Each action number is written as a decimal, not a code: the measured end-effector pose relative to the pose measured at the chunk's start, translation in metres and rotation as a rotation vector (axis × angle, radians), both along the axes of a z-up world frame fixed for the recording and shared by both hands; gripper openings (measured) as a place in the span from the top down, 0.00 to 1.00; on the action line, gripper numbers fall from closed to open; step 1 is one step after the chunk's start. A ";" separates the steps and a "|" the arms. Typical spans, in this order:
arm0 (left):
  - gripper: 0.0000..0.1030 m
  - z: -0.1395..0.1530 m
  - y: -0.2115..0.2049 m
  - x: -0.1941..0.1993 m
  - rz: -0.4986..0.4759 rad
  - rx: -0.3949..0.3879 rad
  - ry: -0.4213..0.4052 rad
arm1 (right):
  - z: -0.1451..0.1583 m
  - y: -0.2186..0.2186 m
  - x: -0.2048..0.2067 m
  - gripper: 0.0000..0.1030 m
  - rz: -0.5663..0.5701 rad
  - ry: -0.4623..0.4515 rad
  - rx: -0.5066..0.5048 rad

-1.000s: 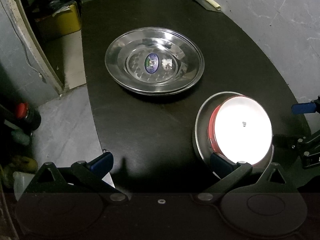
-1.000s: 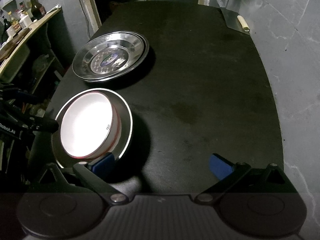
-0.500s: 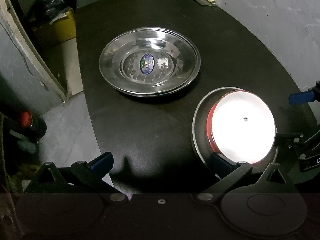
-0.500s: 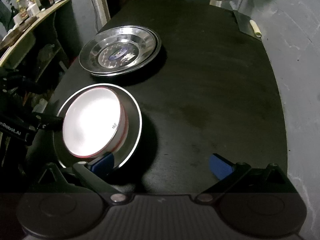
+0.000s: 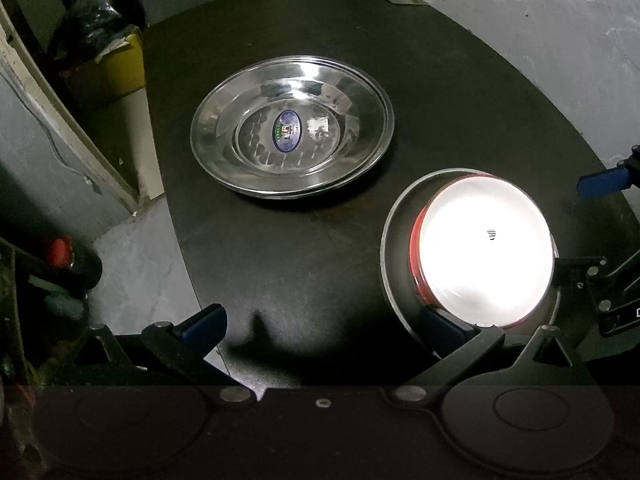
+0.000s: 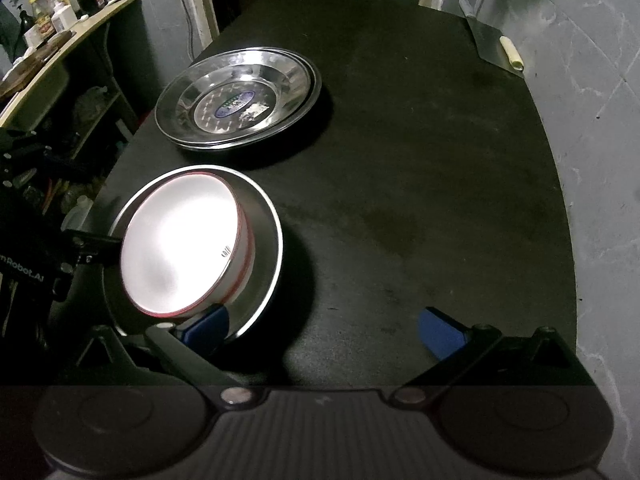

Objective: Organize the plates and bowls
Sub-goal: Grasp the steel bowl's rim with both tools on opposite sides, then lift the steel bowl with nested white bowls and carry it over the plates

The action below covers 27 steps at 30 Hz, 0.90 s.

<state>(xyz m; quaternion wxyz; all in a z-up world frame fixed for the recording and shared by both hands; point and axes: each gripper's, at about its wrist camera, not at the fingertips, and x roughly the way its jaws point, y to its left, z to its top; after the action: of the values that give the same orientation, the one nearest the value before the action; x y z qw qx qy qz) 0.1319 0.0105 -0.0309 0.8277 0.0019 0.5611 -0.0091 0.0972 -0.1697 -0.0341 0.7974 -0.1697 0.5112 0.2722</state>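
One cleaver (image 6: 494, 46) lies well apart.

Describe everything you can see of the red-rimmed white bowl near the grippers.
The bowl is round, glossy white inside and glaring under the light, with a red rim and red outer wall and a small dark mark inside. It sits upright, nested in a larger steel bowl, off-centre within it, on the black table. Both grippers' blue fingertips appear close to the steel rim; contact cannot be told.
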 end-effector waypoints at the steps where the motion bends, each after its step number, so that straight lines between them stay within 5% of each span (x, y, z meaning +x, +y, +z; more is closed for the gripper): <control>1: 0.01 0.000 0.000 0.000 0.000 0.000 0.001 | 0.000 0.000 0.000 0.00 0.000 0.000 0.000; 27: 0.01 -0.003 -0.002 0.006 0.018 0.005 0.028 | 0.004 -0.003 -0.003 0.19 0.009 0.043 0.055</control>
<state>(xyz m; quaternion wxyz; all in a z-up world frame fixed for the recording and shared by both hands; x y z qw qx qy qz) 0.1376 0.0083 -0.0336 0.8198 -0.0012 0.5726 -0.0004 0.0945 -0.1723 -0.0304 0.7892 -0.1443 0.5199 0.2933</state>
